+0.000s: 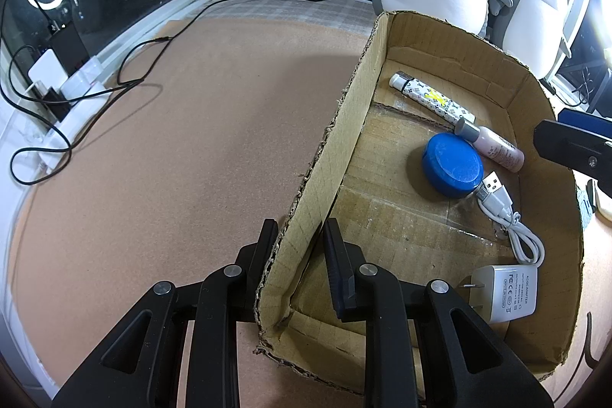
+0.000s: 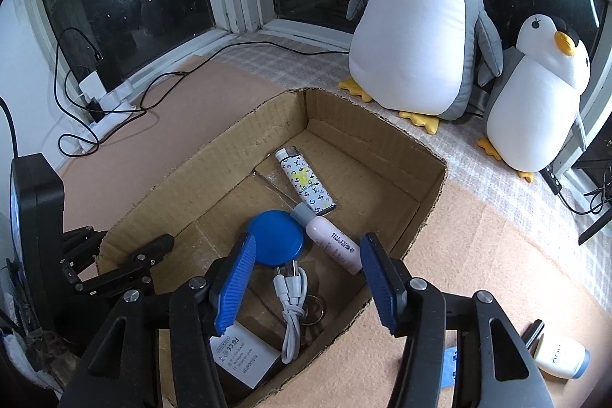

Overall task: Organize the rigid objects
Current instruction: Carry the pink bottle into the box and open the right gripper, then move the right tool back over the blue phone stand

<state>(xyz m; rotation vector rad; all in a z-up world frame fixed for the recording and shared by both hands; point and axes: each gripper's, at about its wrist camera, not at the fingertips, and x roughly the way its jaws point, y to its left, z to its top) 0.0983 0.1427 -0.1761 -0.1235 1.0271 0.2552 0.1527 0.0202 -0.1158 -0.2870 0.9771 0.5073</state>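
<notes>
My left gripper is clamped tight on the near left wall of the open brown cardboard box, one black finger outside the wall and one inside. In the right wrist view the same gripper shows at the box's left edge, pinching the cardboard.

My right gripper, with its blue ribbed pads, hangs over the near end of the box with its jaws standing about half apart. Nothing is pressed between them; I only look through the gap at what lies on the box floor.

Inside the box I count five things. A white patterned lighter with a metal cap lies toward the far end. Its near end touches the grey cap of a small pale pink bottle, which lies on its side. Just beside the bottle sits a round blue lid-like disc. Nearer to me a coiled white USB cable lies just by the disc, and a white plug-in power adapter rests in the near corner.

The box stands on a tan felt-like surface. Out on it, to the right of the box, a white bottle with a pale blue end lies on its side. Two white and grey plush penguins stand by the window behind.
</notes>
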